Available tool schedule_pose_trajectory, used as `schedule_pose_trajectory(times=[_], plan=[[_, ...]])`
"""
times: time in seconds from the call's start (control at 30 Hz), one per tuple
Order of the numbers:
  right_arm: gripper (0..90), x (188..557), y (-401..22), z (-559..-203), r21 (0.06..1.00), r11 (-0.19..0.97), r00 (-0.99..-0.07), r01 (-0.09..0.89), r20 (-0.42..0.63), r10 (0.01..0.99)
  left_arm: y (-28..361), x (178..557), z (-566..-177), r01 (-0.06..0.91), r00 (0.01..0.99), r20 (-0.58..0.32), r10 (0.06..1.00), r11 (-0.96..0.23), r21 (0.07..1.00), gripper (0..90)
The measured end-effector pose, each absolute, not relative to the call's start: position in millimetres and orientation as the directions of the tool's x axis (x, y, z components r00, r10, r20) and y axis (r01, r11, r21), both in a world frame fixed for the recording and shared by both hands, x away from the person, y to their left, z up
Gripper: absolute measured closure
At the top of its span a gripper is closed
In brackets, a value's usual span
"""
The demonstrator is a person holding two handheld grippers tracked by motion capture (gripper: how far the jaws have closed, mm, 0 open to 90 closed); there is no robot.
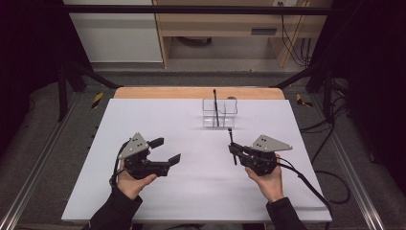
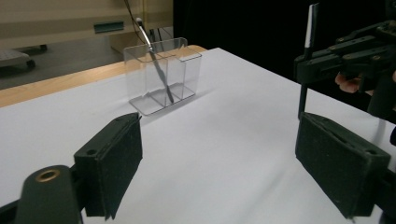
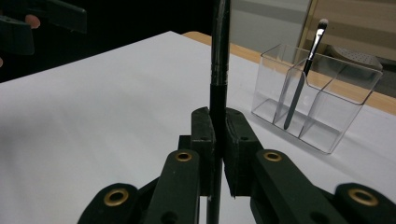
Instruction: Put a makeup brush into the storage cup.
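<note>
The right gripper (image 1: 233, 149) is clamped on an upright black brush (image 3: 219, 70), probably a makeup brush, with the clear organizer (image 1: 219, 113) at its twelve o'clock already holding another brush (image 2: 156, 65). The left gripper (image 1: 168, 151) stands wide apart and empty at nine o'clock. This looks like the carry step, and the next move calls for lowering the brush into a free compartment.

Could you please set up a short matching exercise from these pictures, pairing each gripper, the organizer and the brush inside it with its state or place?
Things:
1. left gripper
2. right gripper
3. organizer
4. brush in organizer

States or places:
A. leaning in a compartment, bristles up
B. open, holding nothing
C. clear, standing near the table's far edge
D. shut on a dark brush handle held upright

Pairs: 1-B, 2-D, 3-C, 4-A
</note>
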State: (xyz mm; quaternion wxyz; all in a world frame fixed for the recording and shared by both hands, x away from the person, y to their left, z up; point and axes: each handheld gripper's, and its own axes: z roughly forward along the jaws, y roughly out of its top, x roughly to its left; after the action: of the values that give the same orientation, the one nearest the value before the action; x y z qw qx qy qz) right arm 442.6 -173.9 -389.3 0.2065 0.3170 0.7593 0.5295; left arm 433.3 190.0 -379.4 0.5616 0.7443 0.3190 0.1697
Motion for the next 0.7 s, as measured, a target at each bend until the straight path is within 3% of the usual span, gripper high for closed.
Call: schedule_pose_trajectory(times=[0.7], plan=[[83.6, 460.1, -184.2, -367.5, 0.952, 0.156, -0.690, 0.265, 0.074, 0.720, 250.1, 424.4, -403.3, 0.293, 0.626, -0.046, 0.779, -0.179, 0.939, 9.0]])
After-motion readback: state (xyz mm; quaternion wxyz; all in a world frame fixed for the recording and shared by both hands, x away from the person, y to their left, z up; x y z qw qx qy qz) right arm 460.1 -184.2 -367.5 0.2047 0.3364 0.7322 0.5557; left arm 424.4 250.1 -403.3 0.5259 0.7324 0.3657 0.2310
